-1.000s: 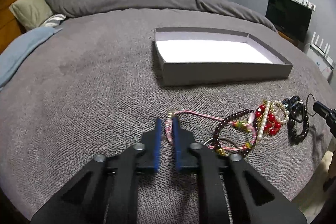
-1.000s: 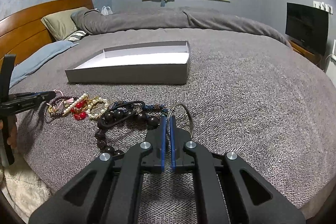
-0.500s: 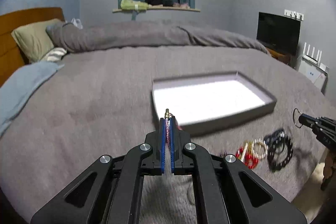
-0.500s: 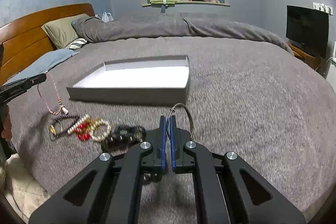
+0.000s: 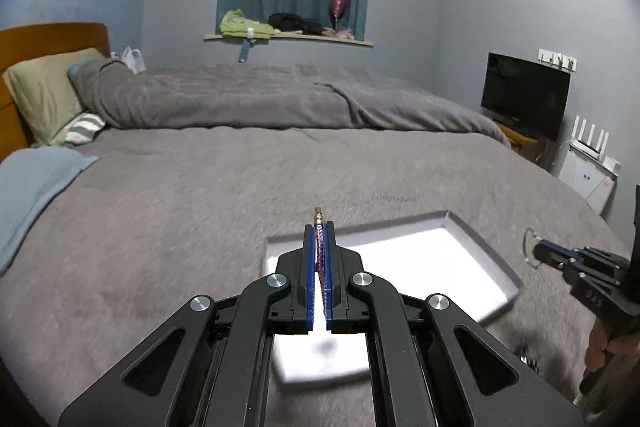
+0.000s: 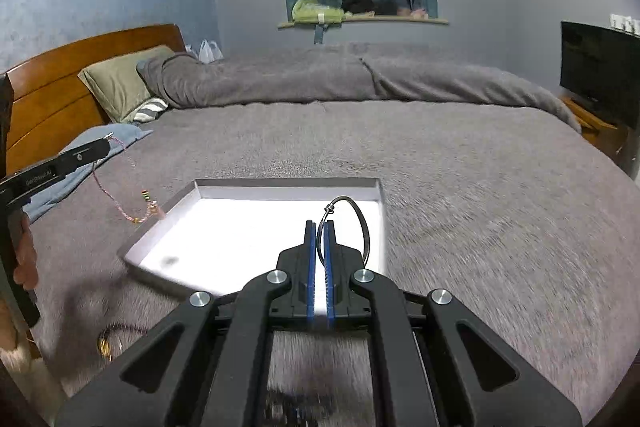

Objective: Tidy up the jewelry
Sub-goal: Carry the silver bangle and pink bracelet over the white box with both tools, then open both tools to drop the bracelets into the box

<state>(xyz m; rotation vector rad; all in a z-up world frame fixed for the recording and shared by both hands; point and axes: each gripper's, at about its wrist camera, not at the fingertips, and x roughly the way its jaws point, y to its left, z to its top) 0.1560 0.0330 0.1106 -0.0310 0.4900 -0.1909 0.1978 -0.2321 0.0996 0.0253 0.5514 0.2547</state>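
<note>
My left gripper [image 5: 319, 227] is shut on a pink braided cord bracelet [image 5: 319, 251], held in the air above the near left part of the shallow grey box [image 5: 480, 239]. In the right wrist view the bracelet [image 6: 120, 203] hangs from the left gripper [image 6: 105, 143], beside the box's left wall [image 6: 160, 223]. My right gripper [image 6: 319, 225] is shut on a thin wire bangle [image 6: 356, 223], above the box's white floor. In the left wrist view it [image 5: 536, 254] holds the bangle [image 5: 529, 247] right of the box.
The box lies on a bed with a grey blanket [image 6: 460, 163]. Leftover jewelry [image 6: 106, 345] lies on the blanket near the bed's front edge. A folded duvet [image 5: 260, 99], pillows [image 5: 44, 91] and a headboard are at the back. A TV [image 5: 524, 99] stands right.
Both grippers rose from the jewelry pile and moved forward over the box. The left one shut on the pink bracelet and lifted it; the right lifted the wire bangle.
</note>
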